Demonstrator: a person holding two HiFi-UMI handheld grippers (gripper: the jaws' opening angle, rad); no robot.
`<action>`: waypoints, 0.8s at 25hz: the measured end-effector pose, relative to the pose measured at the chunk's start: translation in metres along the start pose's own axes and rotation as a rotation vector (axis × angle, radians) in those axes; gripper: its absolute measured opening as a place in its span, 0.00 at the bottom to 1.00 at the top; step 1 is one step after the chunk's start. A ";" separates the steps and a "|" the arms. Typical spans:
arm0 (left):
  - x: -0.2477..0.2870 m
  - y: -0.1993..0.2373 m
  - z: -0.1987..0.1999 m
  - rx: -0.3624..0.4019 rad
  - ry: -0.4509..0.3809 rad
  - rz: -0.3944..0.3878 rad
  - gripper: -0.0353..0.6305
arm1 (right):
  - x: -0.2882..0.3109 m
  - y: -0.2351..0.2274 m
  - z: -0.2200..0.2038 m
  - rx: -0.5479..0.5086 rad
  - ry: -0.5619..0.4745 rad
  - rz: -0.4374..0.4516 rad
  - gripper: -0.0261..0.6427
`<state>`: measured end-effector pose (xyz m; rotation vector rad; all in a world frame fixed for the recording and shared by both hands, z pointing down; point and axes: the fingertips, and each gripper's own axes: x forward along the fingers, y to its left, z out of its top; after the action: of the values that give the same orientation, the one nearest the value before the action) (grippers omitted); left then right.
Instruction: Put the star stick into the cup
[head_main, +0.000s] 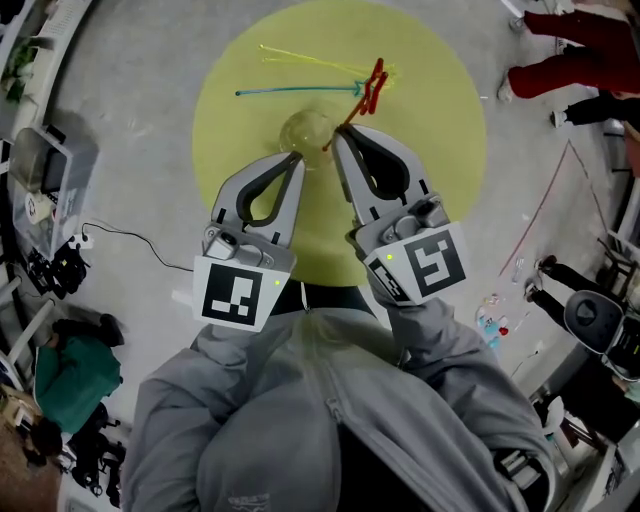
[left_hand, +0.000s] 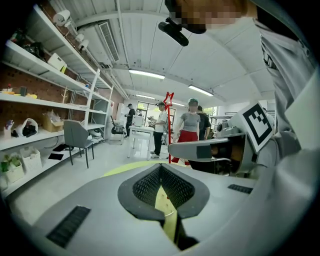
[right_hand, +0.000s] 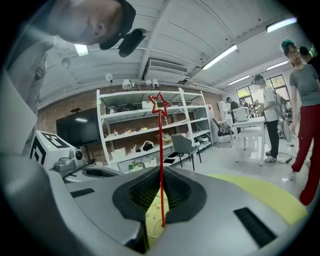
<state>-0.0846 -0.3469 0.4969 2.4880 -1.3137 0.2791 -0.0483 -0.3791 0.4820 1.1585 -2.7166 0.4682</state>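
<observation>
Red star stick (right_hand: 161, 160), yellow tabletop (head_main: 440, 150)

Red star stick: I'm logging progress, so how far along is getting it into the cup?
Done: the red star stick is off the yellow round table, shut in the right gripper. In hand: its lower end hovers by the clear round cup that the left gripper pinches. Left: lowering it in and letting go.

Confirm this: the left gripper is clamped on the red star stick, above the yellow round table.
Wrong gripper: the right gripper is clamped on the red star stick, above the yellow round table; the right gripper view shows it. The left gripper is shut on the clear cup.
</observation>
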 end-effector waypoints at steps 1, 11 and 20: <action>0.002 0.002 -0.003 -0.001 0.002 0.001 0.08 | 0.002 -0.001 -0.005 -0.001 0.005 -0.001 0.09; 0.019 0.020 -0.025 -0.004 0.024 0.024 0.08 | 0.027 -0.013 -0.038 -0.012 0.048 -0.018 0.09; 0.022 0.015 -0.033 -0.008 0.034 0.013 0.08 | 0.035 -0.016 -0.055 0.002 0.077 -0.027 0.09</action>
<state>-0.0858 -0.3598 0.5375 2.4586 -1.3153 0.3167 -0.0596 -0.3944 0.5464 1.1521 -2.6325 0.5015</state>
